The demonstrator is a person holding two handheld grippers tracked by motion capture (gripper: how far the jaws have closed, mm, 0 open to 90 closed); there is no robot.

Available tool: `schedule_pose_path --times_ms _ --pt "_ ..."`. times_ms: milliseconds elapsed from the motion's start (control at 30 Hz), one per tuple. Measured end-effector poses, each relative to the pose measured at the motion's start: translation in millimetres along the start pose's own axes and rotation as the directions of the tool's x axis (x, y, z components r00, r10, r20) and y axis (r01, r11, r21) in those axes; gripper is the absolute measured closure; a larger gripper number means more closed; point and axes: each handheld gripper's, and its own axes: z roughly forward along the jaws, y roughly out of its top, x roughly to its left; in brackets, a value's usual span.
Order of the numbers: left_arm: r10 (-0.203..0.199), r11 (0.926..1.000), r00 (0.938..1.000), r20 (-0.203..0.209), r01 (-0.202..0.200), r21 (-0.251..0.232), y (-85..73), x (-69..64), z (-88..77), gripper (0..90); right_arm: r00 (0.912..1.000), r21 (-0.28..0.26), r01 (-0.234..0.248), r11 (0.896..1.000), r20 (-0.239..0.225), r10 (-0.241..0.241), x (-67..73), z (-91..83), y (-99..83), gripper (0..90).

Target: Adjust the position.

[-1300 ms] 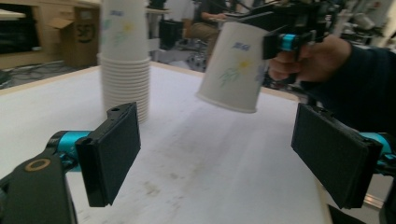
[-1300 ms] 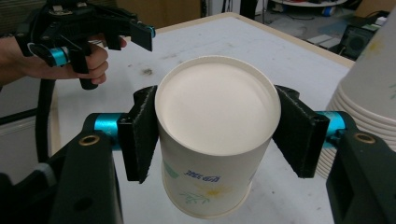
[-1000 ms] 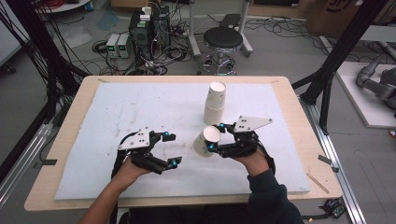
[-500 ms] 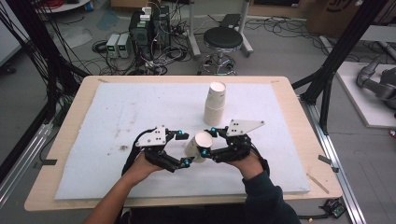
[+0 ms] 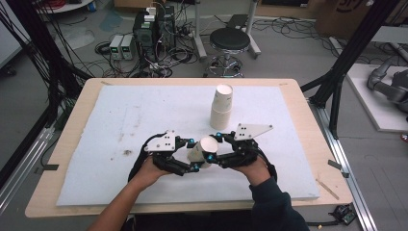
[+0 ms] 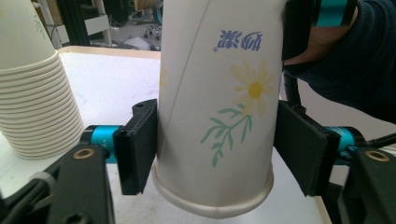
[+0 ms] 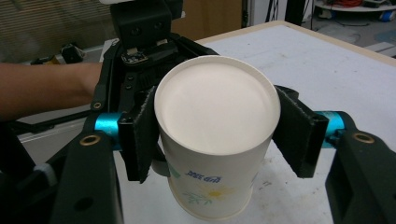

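A white paper cup is printed with a yellow daisy, green leaves and blue lettering. Black jaws and teal fittings are seen on the left gripper. A plain white foam mat is stained dark.

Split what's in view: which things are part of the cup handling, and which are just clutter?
In the job:
- white paper cup with a yellow flower print, between both grippers
- left gripper, jaws just closed onto it
- right gripper, clamped on it
- stack of white paper cups

Lying about:
- black round stool
- grey electronics boxes
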Motion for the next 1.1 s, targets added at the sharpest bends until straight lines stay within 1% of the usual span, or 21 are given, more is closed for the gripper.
schedule_pose_path --times_ms 33,67,100,133,233,300,400,500,533,567,600,633,767,833,867,900,933,967,1033,1067,1100 --pt "-0.003 1.0000 1.0000 0.000 0.003 0.005 0.2 0.2 -0.5 34.8 0.9999 0.002 0.005 1.000 0.012 -0.005 0.1 0.3 0.1 32.3" --pt "0.000 0.9997 1.0000 -0.004 0.000 0.023 0.9 0.5 -1.3 35.4 0.9994 0.008 0.006 1.000 0.035 -0.007 0.7 1.1 0.4 22.0" --pt "0.002 0.9993 1.0000 -0.007 -0.001 0.037 1.8 0.7 -1.8 35.6 0.9983 0.016 0.004 1.000 0.059 -0.005 1.0 1.9 0.6 15.5" --pt "0.002 0.9993 1.0000 -0.007 -0.001 0.037 1.8 0.7 -1.8 35.7 0.9983 0.016 0.004 1.000 0.059 -0.005 1.0 1.9 0.6 15.5" --pt "0.009 0.9964 1.0000 -0.001 -0.009 0.085 6.3 1.1 -4.7 37.6 0.9987 0.027 0.016 1.000 0.048 -0.018 0.0 0.3 0.6 15.6" --pt "0.013 0.9934 0.9999 0.001 -0.013 0.114 9.1 2.1 -5.9 37.7 0.9973 0.049 0.044 0.998 0.057 -0.047 -0.6 0.3 1.5 15.6" --pt "0.016 0.9877 0.9998 0.010 -0.017 0.155 14.1 3.4 -7.7 37.6 0.9961 0.086 0.076 0.993 0.039 -0.080 -1.3 1.0 3.0 15.6" --pt "0.025 0.9760 0.9995 0.016 -0.028 0.216 18.9 4.7 -8.1 37.7 0.9936 0.123 0.107 0.987 0.021 -0.111 -1.9 1.4 4.4 15.6" --pt "0.025 0.9760 0.9995 0.016 -0.028 0.216 18.9 4.7 -8.1 37.6 0.9933 0.131 0.112 0.985 0.015 -0.114 -2.7 1.2 5.1 15.6" --pt "0.028 0.9688 0.9993 0.024 -0.033 0.245 20.9 6.5 -8.9 37.6 0.9926 0.137 0.117 0.984 0.019 -0.120 -3.4 1.0 5.8 15.6" --pt "0.028 0.9688 0.9993 0.024 -0.033 0.245 20.9 6.5 -8.9 37.7 0.9924 0.141 0.115 0.983 0.027 -0.120 -4.2 0.6 6.4 15.6" --pt "0.029 0.9626 0.9992 0.029 -0.036 0.269 22.5 7.3 -9.2 37.7 0.9931 0.149 0.111 0.983 0.023 -0.115 -4.7 0.2 7.3 15.6" --pt "0.044 0.9433 0.9981 0.043 -0.056 0.327 26.7 8.0 -9.6 37.7 0.9889 0.180 0.148 0.973 -0.013 -0.148 -7.5 -1.6 10.0 15.6" --pt "0.045 0.9367 0.9977 0.052 -0.060 0.345 29.0 7.8 -9.1 37.6 0.9863 0.193 0.165 0.967 -0.028 -0.163 -8.5 -1.6 10.1 15.7" --pt "0.045 0.9367 0.9977 0.052 -0.060 0.345 29.0 7.8 -9.1 37.6 0.9860 0.202 0.167 0.965 -0.031 -0.164 -9.2 -1.7 10.2 15.7" --pt "0.047 0.9296 0.9972 0.058 -0.066 0.363 31.6 8.1 -8.8 37.6 0.9846 0.211 0.175 0.962 -0.036 -0.171 -9.6 -1.5 10.3 15.7" --pt "0.048 0.9271 0.9970 0.061 -0.067 0.369 32.6 7.9 -8.0 37.6 0.9828 0.218 0.184 0.958 -0.036 -0.181 -9.7 -1.4 10.4 15.6" --pt "0.055 0.9204 0.9962 0.068 -0.077 0.383 33.8 8.2 -7.7 37.6 0.9810 0.219 0.194 0.956 -0.041 -0.189 -9.8 -1.0 10.5 15.7" --pt "0.056 0.9131 0.9955 0.076 -0.082 0.399 35.3 7.8 -6.2 37.6 0.9771 0.224 0.213 0.951 -0.048 -0.207 -9.4 0.1 10.4 15.7" --pt "0.062 0.9073 0.9947 0.082 -0.090 0.411 35.9 7.8 -5.8 37.6 0.9739 0.230 0.227 0.946 -0.048 -0.222 -9.6 1.0 10.0 15.8" --pt "0.062 0.9073 0.9947 0.082 -0.090 0.411 35.9 7.8 -5.8 37.5 0.9736 0.240 0.228 0.944 -0.050 -0.223 -9.4 2.1 9.5 15.8"
